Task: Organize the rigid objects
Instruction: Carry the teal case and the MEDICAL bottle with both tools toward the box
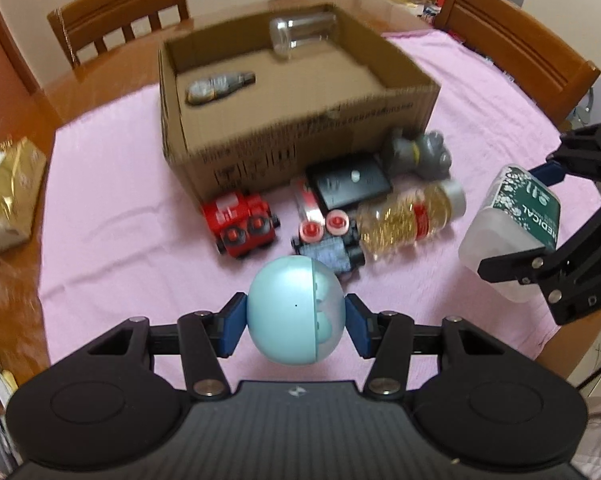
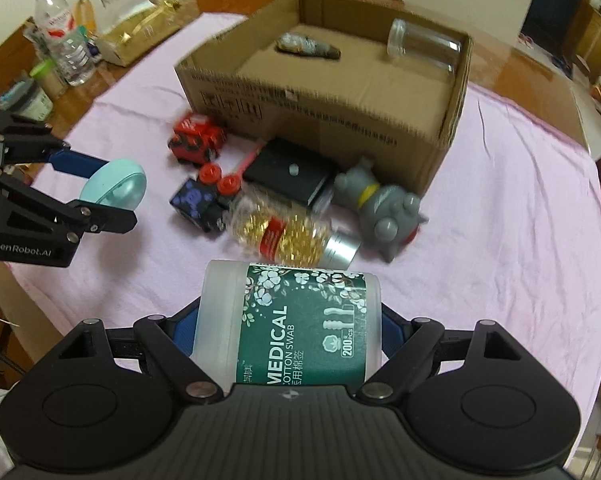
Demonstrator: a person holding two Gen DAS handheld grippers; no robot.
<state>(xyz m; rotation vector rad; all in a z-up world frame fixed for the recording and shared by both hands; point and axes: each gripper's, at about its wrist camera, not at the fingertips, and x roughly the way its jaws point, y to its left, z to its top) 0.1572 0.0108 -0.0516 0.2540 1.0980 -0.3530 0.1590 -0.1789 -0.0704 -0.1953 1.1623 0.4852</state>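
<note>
Cardboard box (image 1: 300,128) holds 2 items, clear jar (image 1: 302,36) and small bottle (image 1: 218,86); left hand-held gripper (image 1: 296,322) clamps blue capsule (image 1: 294,310), right hand-held gripper (image 2: 290,334) clamps cotton-swab tub (image 2: 288,320).

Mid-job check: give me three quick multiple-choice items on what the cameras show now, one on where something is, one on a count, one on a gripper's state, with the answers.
1. Where does the clear jar lie?
A. inside the cardboard box
B. on the pink cloth
C. in the left gripper

2. How many things lie in the box?
A. none
B. two
C. four

3. What is the right gripper doing?
A. open, holding nothing
B. shut on the cotton swab tub
C. shut on the red toy truck

Answers: 1 A, the jar rests on the box floor by the far wall. 2 B, only the jar and a small bottle lie there. 3 B, its fingers clamp the tub's sides.
</note>
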